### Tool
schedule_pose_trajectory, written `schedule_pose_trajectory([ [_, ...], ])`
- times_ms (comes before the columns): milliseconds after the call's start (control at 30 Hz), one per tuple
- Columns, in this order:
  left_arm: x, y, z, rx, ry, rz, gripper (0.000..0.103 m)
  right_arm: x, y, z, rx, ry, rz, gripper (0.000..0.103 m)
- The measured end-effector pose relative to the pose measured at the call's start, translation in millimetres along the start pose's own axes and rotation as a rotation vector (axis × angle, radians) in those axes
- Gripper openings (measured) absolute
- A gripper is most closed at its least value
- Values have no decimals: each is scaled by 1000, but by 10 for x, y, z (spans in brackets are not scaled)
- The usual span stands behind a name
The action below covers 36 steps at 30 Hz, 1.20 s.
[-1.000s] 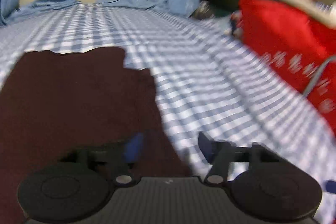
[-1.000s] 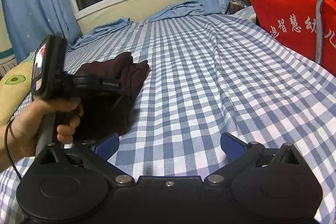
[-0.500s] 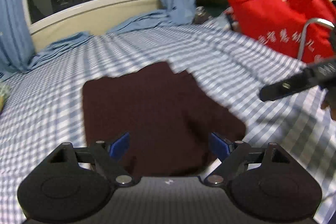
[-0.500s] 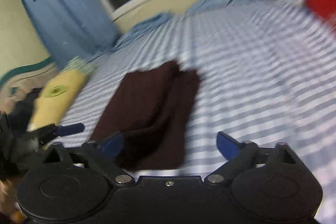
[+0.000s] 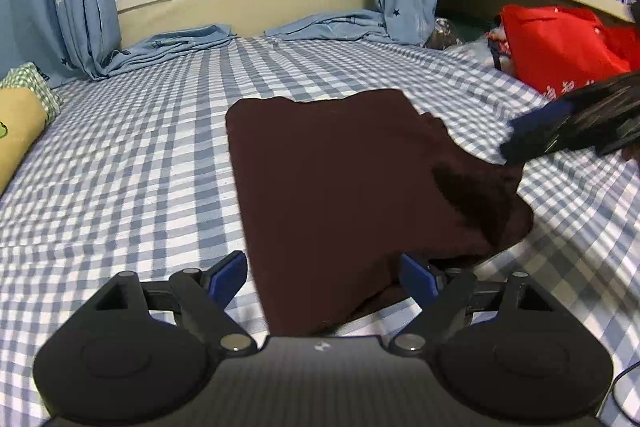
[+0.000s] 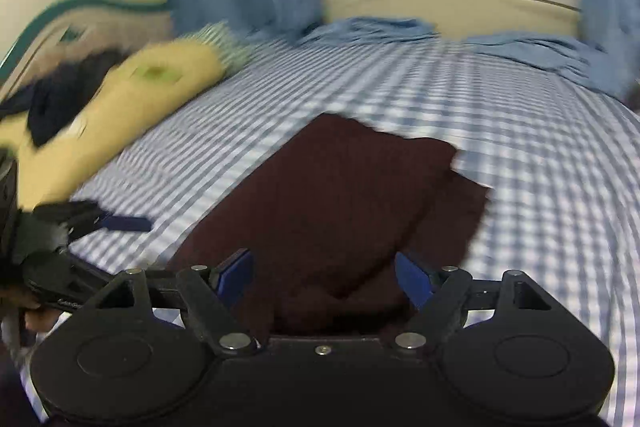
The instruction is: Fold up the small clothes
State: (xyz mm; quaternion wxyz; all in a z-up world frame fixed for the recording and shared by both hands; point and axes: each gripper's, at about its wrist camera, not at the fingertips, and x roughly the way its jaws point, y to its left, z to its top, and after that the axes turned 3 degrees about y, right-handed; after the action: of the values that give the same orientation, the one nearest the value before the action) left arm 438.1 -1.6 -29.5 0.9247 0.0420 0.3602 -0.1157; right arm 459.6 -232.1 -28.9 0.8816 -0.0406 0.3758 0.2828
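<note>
A dark maroon garment (image 5: 352, 179) is lying folded on the checked bed (image 5: 132, 163). The left hand-held gripper (image 5: 322, 277) is gaping empty; the right hand-held gripper (image 6: 324, 277) is closing, pads clear. Its near edge is hiding behind both.

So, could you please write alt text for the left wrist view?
A folded dark maroon garment lies flat on a blue-checked bed, its near edge between the open blue fingers of the left hand-held gripper. The right hand-held gripper reaches in, blurred, from the right, beside a red bag.
</note>
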Motion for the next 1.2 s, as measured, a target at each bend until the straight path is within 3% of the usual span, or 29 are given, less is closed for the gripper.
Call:
schedule_pose_trajectory([
  [33, 2, -3, 5, 0, -4, -5, 86, 105, 21, 47, -16, 51, 5, 73],
  [67, 1, -13, 11, 1, -6, -8, 86, 212, 31, 67, -22, 101, 12, 61],
  [100, 1, -20, 13, 3, -7, -7, 86, 330, 22, 77, -23, 154, 35, 40],
  [167, 9, -24, 27, 7, -7, -5, 86, 512, -1, 27, -26, 248, 61, 21],
  [200, 17, -22, 30, 10, -4, 0, 86, 558, -28, -15, -24, 271, 70, 19],
  [267, 49, -28, 28, 18, 2, 16, 86, 496, -101, -110, 12, 259, 79, 17],
  [400, 128, -47, 23, 31, 19, 38, 86, 2, -351, -120, 140, 50, 142, 11],
  [533, 206, -81, -6, 40, 37, 41, 89, -338, -647, -318, 261, -69, 168, 10],
  [700, 343, -194, -111, 85, 100, 53, 87, 105, -1145, -1103, 534, 32, 225, 14],
  [800, 246, -187, -120, 83, 84, 45, 87, 44, -1183, -1352, 619, -32, 274, 24],
  [933, 45, -85, -43, 46, 27, 22, 88, -256, -1130, -1167, 551, -70, 220, 30],
  [1033, 43, -18, 70, 28, 5, 41, 88, -392, -1088, -846, 458, -109, 157, 32],
  [1200, 209, 63, 168, 6, 18, 73, 88, 35, -1205, -356, 425, -57, 120, 32],
])
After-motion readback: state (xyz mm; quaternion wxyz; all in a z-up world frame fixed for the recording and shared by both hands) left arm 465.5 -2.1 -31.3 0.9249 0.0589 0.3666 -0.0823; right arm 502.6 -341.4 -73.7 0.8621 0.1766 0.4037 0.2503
